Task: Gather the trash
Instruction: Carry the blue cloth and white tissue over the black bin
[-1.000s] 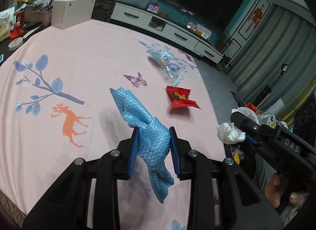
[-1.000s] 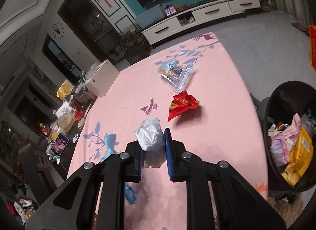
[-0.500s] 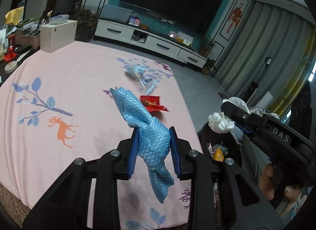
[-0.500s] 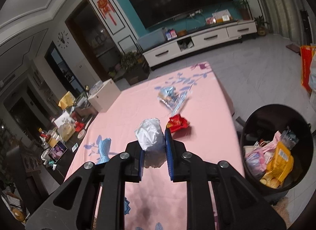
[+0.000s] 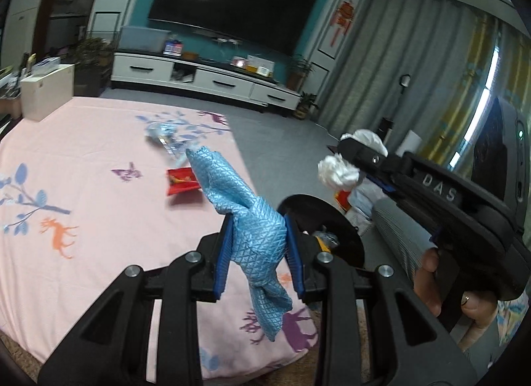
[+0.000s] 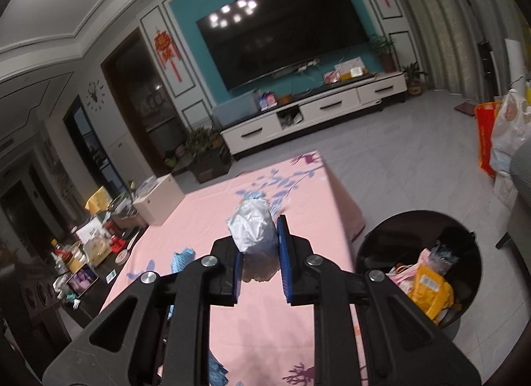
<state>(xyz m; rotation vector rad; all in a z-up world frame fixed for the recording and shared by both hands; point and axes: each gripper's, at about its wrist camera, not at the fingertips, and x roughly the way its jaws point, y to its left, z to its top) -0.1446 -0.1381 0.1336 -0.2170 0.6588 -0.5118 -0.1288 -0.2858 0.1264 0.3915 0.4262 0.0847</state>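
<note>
My left gripper is shut on a crumpled blue wrapper, held above the near right corner of the pink tablecloth. My right gripper is shut on a crumpled white wad; the left wrist view shows the same wad raised at the right, just above and beyond the bin's rim. A black trash bin with several wrappers inside stands on the floor by the table's right edge, its rim showing past the left fingers. On the cloth lie a red wrapper and a clear foil wrapper.
A white box and cluttered bottles and boxes sit at the table's far left side. A white TV cabinet lines the far wall. Plastic bags stand on the grey floor at the right. A hand holds the right gripper.
Both grippers have risen and tilted up, keeping their loads. The bin has come into fuller view to the right, and the room beyond the table now shows.
</note>
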